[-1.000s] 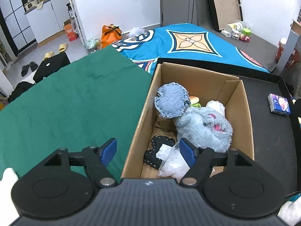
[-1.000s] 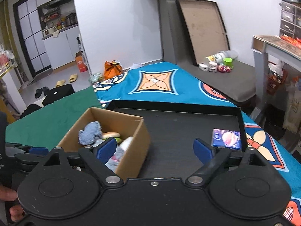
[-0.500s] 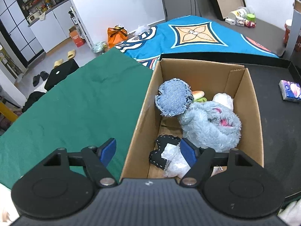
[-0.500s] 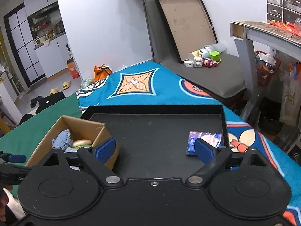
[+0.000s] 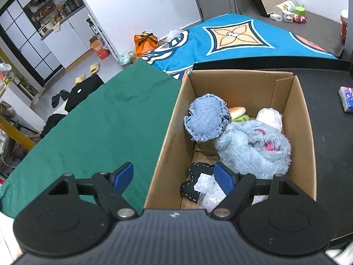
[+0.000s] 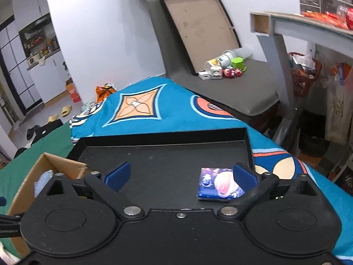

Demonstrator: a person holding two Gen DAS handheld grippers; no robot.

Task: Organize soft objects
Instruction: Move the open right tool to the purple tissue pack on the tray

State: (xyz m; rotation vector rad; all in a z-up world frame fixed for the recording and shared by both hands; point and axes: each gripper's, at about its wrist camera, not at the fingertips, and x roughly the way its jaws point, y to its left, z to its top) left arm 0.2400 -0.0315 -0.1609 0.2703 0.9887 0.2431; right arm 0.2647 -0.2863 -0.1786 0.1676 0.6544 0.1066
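A cardboard box (image 5: 169,130) stands on the black tray and holds a grey-blue plush toy (image 5: 253,148), a denim cushion (image 5: 207,117), a black stitched cushion (image 5: 194,181), a clear plastic bag (image 5: 209,192), a burger toy (image 5: 237,111) and a white soft item (image 5: 269,114). My left gripper (image 5: 174,176) is open and empty, straddling the box's near left wall. My right gripper (image 6: 181,175) is open and empty above the black tray (image 6: 163,139). A blue tissue packet (image 6: 216,185) lies on the tray by the right fingertip; it also shows in the left wrist view (image 5: 347,96). The box also shows at the left of the right wrist view (image 6: 46,163).
A green cloth (image 5: 88,121) lies left of the box. A blue patterned blanket (image 6: 150,108) lies beyond the tray. A grey mat (image 6: 231,88) carries small toys and a cup. A table leg (image 6: 282,75) stands at the right.
My right gripper has swung right, away from the box and toward the tissue packet. My left gripper has shifted slightly over the box and stays open.
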